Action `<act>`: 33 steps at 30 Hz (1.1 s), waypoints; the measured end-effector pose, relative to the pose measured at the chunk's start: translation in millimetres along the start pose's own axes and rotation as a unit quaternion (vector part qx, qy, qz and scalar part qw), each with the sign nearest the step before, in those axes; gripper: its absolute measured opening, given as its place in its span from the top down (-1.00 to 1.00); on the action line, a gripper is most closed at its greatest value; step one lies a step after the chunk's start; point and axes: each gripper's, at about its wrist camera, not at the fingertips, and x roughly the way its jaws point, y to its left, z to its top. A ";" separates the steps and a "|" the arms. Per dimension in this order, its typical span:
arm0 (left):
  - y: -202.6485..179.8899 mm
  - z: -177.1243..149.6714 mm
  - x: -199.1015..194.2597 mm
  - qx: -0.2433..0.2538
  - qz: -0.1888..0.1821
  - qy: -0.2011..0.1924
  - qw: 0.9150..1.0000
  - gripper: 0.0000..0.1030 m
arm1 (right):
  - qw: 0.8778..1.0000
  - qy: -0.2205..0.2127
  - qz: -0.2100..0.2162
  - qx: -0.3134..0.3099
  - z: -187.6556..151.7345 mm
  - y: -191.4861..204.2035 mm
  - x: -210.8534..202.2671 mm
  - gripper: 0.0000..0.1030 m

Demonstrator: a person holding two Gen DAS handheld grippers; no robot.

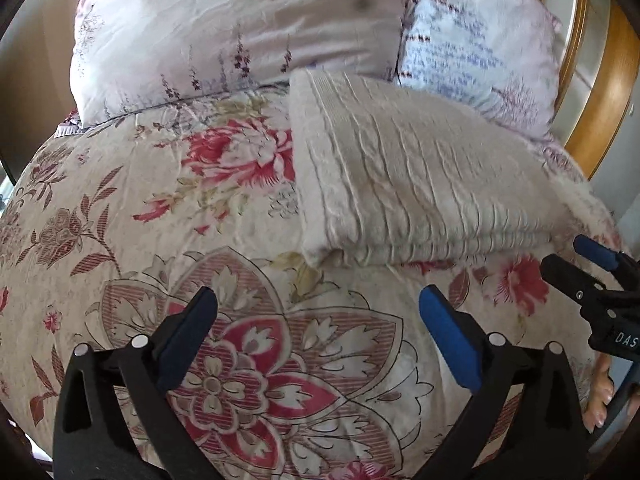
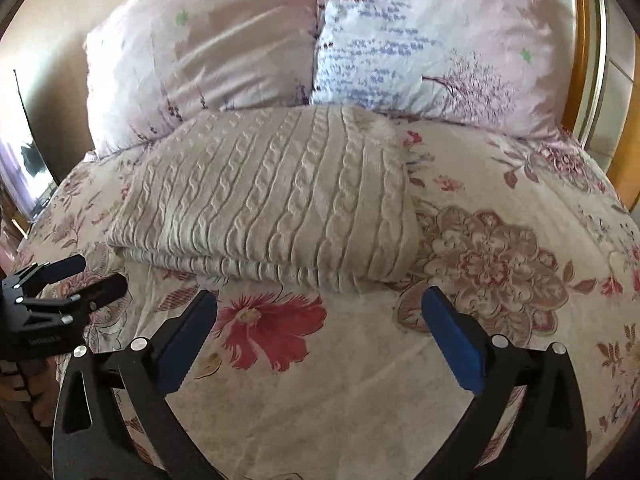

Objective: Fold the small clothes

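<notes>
A cream cable-knit sweater (image 1: 404, 184) (image 2: 272, 196) lies folded into a thick rectangle on the flowered bedspread (image 1: 120, 216) (image 2: 500, 248), just below the pillows. My left gripper (image 1: 318, 300) hovers open over the bedspread, short of the sweater's near left corner, with nothing between its blue pads. In the right wrist view my right gripper (image 2: 320, 300) stands open too, in front of the sweater's folded near edge, and holds nothing. Each gripper shows in the other's view: the right gripper (image 1: 576, 256) at the far right, the left gripper (image 2: 102, 272) at the far left.
Two pale printed pillows (image 2: 208, 56) (image 2: 440, 40) lean at the head of the bed behind the sweater. A wooden headboard (image 1: 600, 112) curves along the right. A person's fingers (image 1: 600, 396) grip the right tool's handle. A dark screen (image 2: 32, 160) stands at the left.
</notes>
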 end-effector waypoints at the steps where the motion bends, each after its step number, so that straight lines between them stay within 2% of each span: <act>1: -1.9 0.0 2.3 0.002 0.003 0.005 1.000 -0.96 | 1.000 0.007 -0.001 0.007 -0.7 -0.6 2.6 -0.97; 8: -10.2 0.2 14.8 0.012 0.037 0.021 0.999 -0.96 | 0.999 0.042 -0.029 0.010 -6.9 1.4 18.3 -0.97; 18: -9.5 1.0 15.9 0.012 0.036 0.020 0.999 -0.97 | 0.997 0.053 -0.055 -0.014 -7.2 11.3 24.0 -0.97; 33: -9.8 0.6 16.3 0.013 0.034 0.020 0.999 -0.97 | 0.997 0.053 -0.053 -0.013 -6.8 10.5 24.7 -0.97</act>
